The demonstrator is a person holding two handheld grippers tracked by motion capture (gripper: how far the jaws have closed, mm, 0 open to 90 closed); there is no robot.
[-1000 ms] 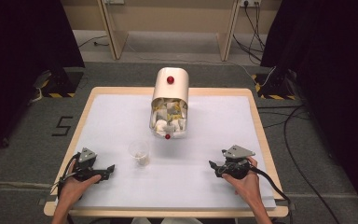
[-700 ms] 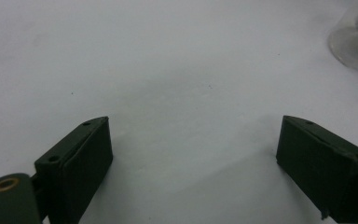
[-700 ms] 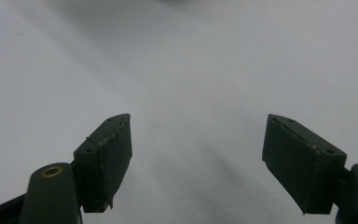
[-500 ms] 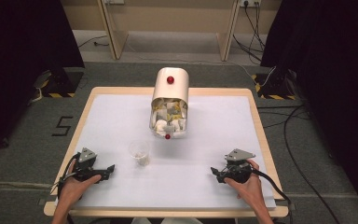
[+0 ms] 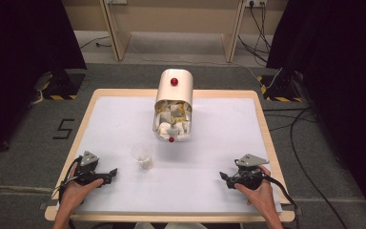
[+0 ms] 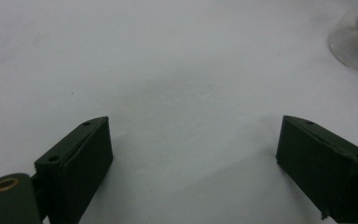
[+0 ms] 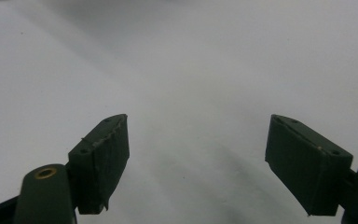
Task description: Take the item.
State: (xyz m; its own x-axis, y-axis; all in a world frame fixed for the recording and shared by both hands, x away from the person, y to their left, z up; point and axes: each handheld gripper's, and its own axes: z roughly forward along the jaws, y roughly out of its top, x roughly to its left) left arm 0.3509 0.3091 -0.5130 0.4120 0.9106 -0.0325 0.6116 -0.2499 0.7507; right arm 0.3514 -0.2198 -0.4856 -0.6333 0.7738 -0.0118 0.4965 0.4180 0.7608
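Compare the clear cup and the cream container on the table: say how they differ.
The clear cup is see-through and far smaller; the cream container is opaque with a rounded top and red knobs. The clear cup stands open-topped near the left gripper; the cream container sits farther back at mid-table, its open front showing many pale and yellow pieces. The cup holds only a little pale material. Both rest on the white table, untouched by either gripper.

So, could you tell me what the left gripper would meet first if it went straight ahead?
Probably nothing: the left gripper points over bare white table, and the clear cup sits off to its right.
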